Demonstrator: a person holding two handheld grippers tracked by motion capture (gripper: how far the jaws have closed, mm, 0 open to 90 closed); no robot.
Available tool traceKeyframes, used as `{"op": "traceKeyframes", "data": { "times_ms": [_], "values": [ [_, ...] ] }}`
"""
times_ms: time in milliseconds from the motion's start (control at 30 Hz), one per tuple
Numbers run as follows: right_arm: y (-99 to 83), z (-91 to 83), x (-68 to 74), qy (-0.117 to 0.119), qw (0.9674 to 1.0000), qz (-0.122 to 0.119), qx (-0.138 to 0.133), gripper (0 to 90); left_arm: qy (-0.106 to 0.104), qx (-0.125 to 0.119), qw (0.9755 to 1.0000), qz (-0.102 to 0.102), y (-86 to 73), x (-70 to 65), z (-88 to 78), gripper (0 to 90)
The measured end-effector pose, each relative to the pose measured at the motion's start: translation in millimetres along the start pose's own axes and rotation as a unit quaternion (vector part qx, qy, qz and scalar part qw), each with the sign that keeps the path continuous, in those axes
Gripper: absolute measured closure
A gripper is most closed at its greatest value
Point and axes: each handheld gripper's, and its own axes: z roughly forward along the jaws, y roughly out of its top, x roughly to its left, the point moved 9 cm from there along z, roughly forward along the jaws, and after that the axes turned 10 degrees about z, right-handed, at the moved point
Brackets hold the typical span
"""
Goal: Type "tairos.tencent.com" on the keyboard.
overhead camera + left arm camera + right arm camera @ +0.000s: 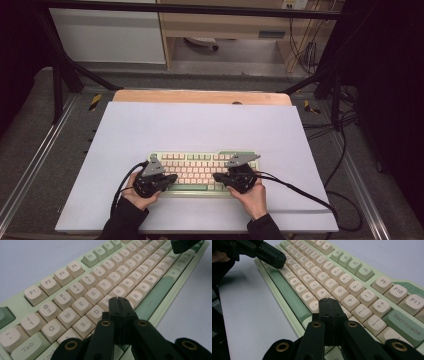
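Both pairs of jaws pressed together, holding nothing. Left gripper (119, 299) tip poised over the F–G keys of the pale green keyboard with cream keycaps (202, 172); right gripper (329, 300) tip over its L end. Keyboard lies on the white sheet (200, 127), near edge. Step: typing, likely. Next: a short, straight dab on one key.

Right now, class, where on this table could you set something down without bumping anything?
The white mat is bare between the keyboard and the wooden table edge, and also left and right of the keyboard. The near strip is crowded: the left gripper and right gripper, both shut, sit over the keys.
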Motion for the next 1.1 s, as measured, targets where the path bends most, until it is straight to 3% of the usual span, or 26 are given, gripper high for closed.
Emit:
{"op": "traceKeyframes", "data": {
  "times_ms": [633,1100],
  "values": [
    [0.5,-0.5,-0.4,-0.002,1.0,0.001,-0.001,90.0,-0.003,0.003,1.0,0.0,-4.7,-1.1,4.7,89.7],
    [3.4,-3.8,-0.3,-0.002,1.0,0.001,-0.007,90.0,0.001,-0.007,1.0,-0.003,-3.2,4.4,-9.7,89.7]
  ]
}}
